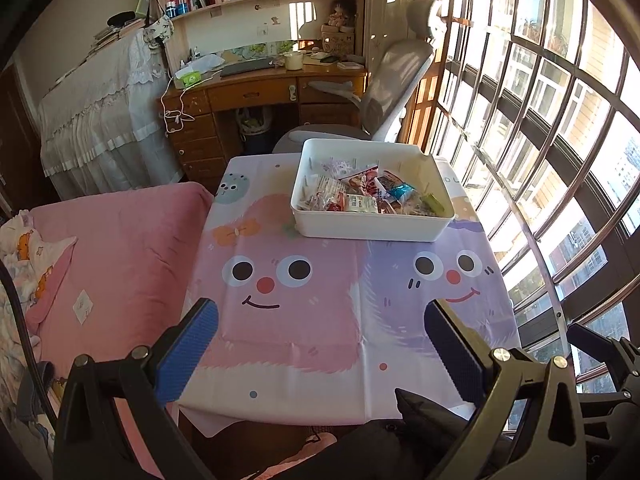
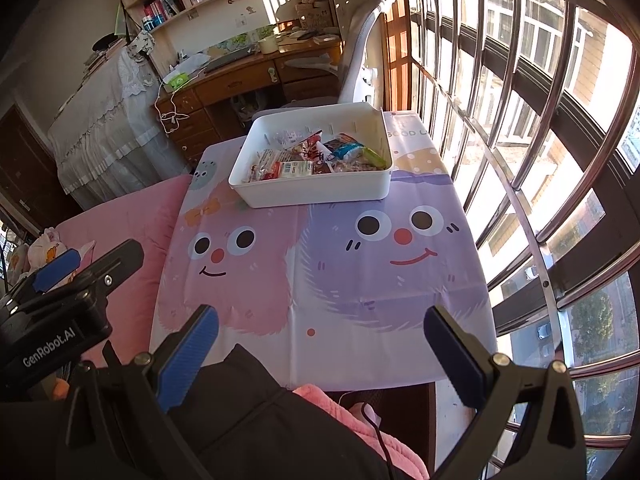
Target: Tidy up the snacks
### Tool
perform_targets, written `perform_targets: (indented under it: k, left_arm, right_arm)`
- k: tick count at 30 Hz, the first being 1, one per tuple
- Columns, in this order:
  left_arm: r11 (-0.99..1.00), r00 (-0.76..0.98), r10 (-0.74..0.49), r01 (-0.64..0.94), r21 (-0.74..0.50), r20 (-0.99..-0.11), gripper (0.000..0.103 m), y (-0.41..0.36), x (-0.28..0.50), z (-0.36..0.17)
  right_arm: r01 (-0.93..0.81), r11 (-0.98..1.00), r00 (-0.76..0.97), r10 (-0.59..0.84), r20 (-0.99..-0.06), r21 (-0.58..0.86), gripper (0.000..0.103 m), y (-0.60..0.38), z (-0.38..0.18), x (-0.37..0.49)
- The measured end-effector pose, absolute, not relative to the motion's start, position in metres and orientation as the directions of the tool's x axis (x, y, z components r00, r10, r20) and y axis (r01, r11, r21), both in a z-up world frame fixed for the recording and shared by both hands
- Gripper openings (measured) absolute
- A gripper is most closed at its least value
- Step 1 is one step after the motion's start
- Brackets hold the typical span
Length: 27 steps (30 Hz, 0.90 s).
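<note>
The snack packets (image 1: 362,194) are seen gathered in a white plastic bin (image 1: 372,230) that stands at the far end of a small table covered by a cartoon-face tablecloth (image 1: 304,320); no packet is seen lying loose on the cloth in either view. That arrangement would fit snacks already collected into the bin as well as snacks waiting to be taken out and sorted, so no particular move can be named. Both tongs are held low at the near edge of the table, well apart from the bin, which lies straight ahead and beyond them. The bin's long axis runs across the table, roughly square to the line of the fingers. The left gripper (image 1: 322,350) is held with its blue pads wide apart and nothing between them; the right gripper (image 2: 322,350) is likewise spread and empty. From the left wrist the bin appears slightly right of centre, from the right wrist slightly left, so it lies between the two and neither is clearly nearer. The right wrist view alone shows the left gripper from outside, off to the left over a pink bedcover (image 2: 132,216), and a dark sleeve (image 2: 256,412) below. The left wrist view shows more of the packets near the bin's front wall.
</note>
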<state>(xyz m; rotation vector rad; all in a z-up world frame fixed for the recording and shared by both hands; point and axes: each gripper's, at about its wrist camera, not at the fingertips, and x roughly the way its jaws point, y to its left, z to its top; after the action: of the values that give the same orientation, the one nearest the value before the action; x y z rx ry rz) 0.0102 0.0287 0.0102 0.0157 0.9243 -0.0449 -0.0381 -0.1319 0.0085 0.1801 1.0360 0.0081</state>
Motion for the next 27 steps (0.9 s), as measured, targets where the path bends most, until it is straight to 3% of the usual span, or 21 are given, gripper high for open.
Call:
perform_targets:
  k: [27]
  left_arm:
    - [0.999,0.596,-0.031,0.046,-0.004,-0.802,0.102,0.0287,0.0106,0.0093]
  right_arm:
    - [0.066,0.985,0.491,0.104,-0.865,0.157,0.103,-0.1348,-0.0004,-0.0402]
